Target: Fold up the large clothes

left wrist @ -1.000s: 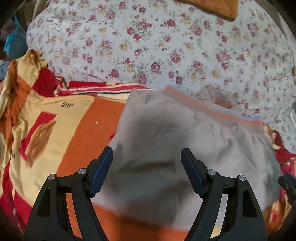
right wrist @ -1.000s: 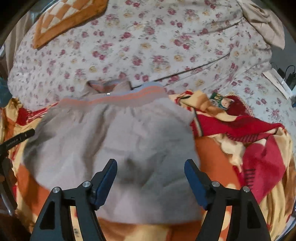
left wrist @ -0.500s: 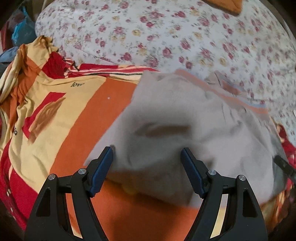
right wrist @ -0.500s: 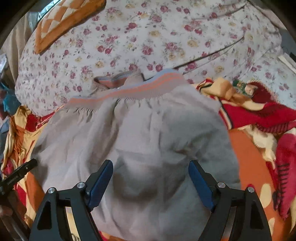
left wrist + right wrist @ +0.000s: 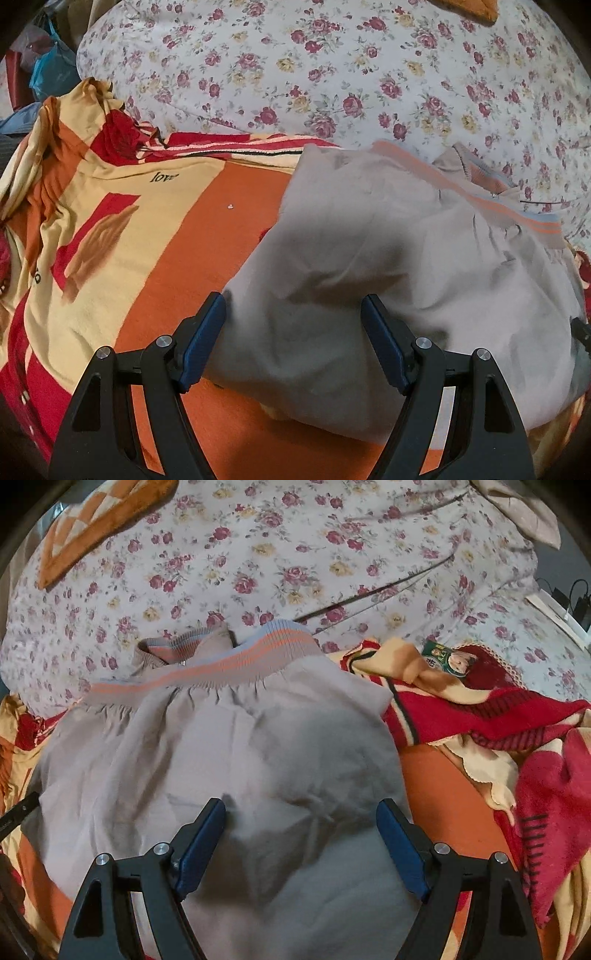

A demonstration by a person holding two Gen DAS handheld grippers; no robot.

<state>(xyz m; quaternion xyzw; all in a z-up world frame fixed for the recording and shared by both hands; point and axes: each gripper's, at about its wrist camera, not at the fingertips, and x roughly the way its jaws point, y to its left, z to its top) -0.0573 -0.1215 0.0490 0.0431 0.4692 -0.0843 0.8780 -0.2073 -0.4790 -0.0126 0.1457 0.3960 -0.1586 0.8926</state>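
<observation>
A grey garment (image 5: pixel 388 258) with an orange and blue striped elastic band (image 5: pixel 207 668) lies folded on an orange, yellow and red blanket (image 5: pixel 155 236). It also fills the middle of the right wrist view (image 5: pixel 229 760). My left gripper (image 5: pixel 293 332) is open and empty, its jaws straddling the garment's near left edge just above the cloth. My right gripper (image 5: pixel 301 834) is open and empty, low over the garment's near right part. The tip of the left gripper shows at the left edge of the right wrist view (image 5: pixel 18 812).
A floral bedsheet (image 5: pixel 332 74) covers the bed behind the garment. The blanket bunches into red folds on the right (image 5: pixel 517 746). An orange checked cushion (image 5: pixel 92 528) lies at the back left. A small printed packet (image 5: pixel 447 657) rests on the blanket. Cables and a charger (image 5: pixel 576 602) sit far right.
Both grippers have moved forward and down toward the garment, which now looks larger and closer. The garment's near edge has shifted and rumpled. Both grippers stayed open.
</observation>
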